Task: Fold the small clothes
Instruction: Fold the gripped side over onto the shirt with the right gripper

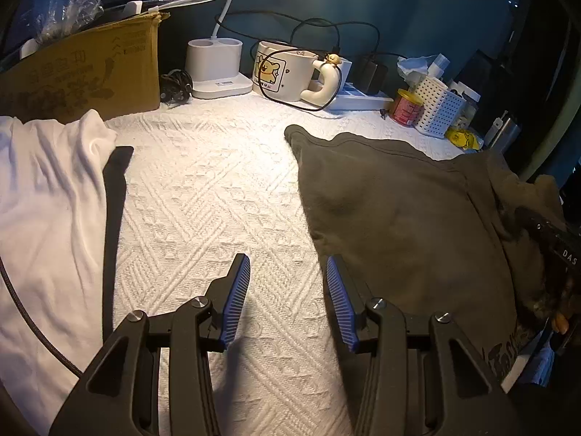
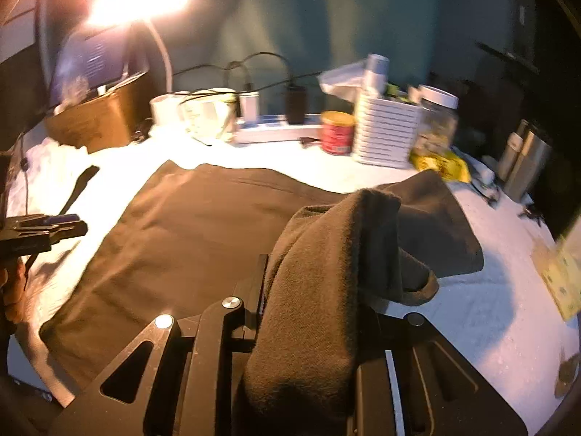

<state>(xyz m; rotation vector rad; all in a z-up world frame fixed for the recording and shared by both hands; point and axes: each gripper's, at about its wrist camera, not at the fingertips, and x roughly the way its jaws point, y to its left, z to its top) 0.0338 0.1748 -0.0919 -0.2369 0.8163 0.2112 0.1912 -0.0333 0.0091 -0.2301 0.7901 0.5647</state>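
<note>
Stage: judged early; the dark olive-brown fleece garment (image 2: 189,239) lies mostly flat on the white textured cloth covering the desk (image 1: 203,189), with only its right-hand part raised.
Done: one side of that garment is gathered and lifted over its flat body, so a first fold looks begun.
Left: laying that side down, the remaining folds, and the white cotton garment (image 1: 47,196) at the desk's left, which lies loose and rumpled.
Right tool (image 2: 312,290): clamped on the bunched olive fabric, which drapes over and hides the fingertips.
Left tool (image 1: 288,290): blue-padded jaws apart, nothing between them, beside the garment's left edge.
Count, garments: two, one olive, one white.
Count, tools: two.
</note>
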